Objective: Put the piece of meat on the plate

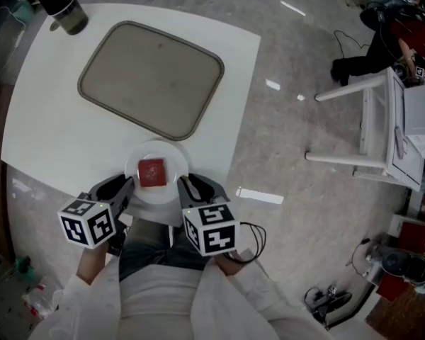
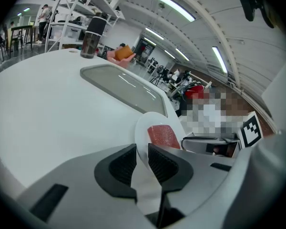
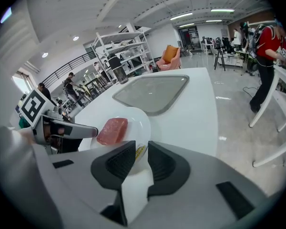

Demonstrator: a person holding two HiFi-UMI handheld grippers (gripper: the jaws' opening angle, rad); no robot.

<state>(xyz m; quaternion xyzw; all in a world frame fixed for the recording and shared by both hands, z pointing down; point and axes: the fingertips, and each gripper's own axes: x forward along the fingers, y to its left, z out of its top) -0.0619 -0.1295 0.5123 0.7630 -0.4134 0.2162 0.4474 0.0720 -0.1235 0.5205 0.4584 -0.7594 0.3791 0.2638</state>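
Resting on the white plate (image 1: 136, 163) at the worktop's (image 1: 49, 133) 6 o'clock edge, the piece of meat (image 1: 152, 172) lies between left tongs (image 1: 129, 185) at 8 o'clock and right tongs (image 1: 184, 185) at 4, both narrowly parted, empty

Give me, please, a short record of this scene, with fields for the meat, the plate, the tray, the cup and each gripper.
meat: red piece, lying near the middle of the plate
plate: white, round, at the near edge of the table, between the two grippers
tray: grey, nothing on it, beyond the plate
cup: dark, at the table's far left corner
left gripper: at the plate's left rim, jaws a thin gap apart, not holding the meat
right gripper: at the plate's right rim, jaws likewise
task state: meat already on the plate
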